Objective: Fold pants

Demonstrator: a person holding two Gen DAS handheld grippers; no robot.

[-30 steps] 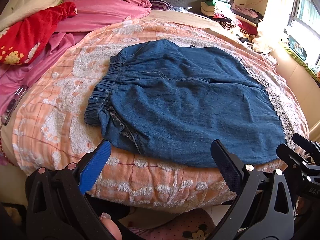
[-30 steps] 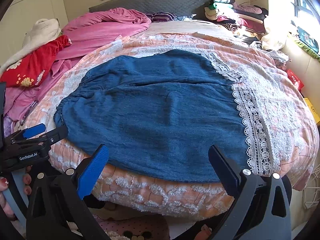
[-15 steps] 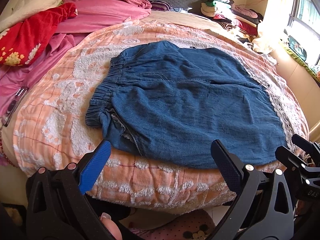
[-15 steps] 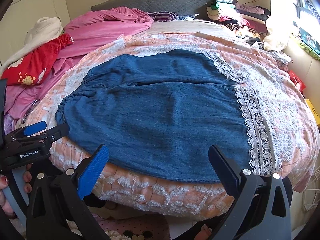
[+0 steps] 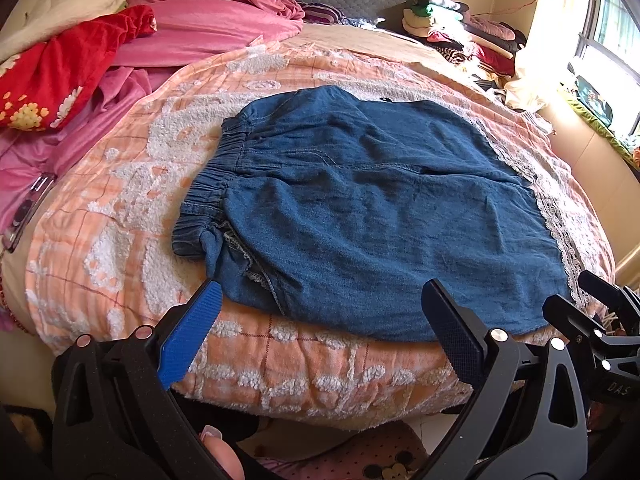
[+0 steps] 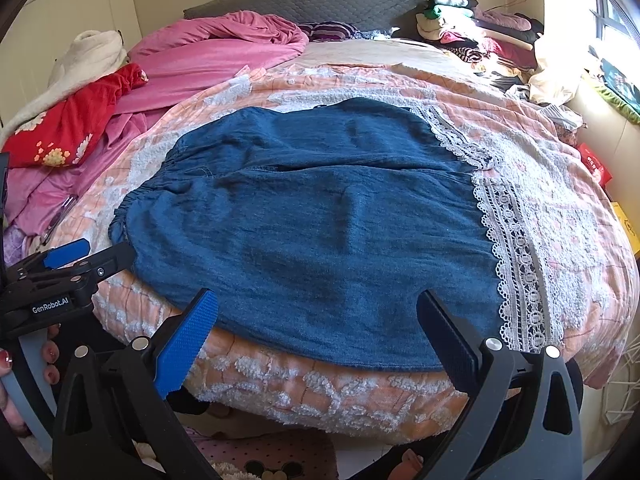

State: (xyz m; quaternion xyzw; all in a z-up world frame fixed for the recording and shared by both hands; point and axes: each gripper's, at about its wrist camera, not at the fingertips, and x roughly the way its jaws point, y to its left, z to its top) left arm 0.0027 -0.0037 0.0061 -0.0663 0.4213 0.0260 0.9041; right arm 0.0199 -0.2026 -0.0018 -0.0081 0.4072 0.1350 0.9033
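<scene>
Pants (image 5: 372, 216) lie flat on the bed (image 5: 120, 208); my left tongs (image 5: 320, 332) and right tongs (image 6: 316, 328) gape wide, holding nothing; both views have barely shifted since earlier.

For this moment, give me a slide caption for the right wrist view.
Open right gripper faces blue denim pants spread flat on the peach bedspread, lace hems at right.
</scene>
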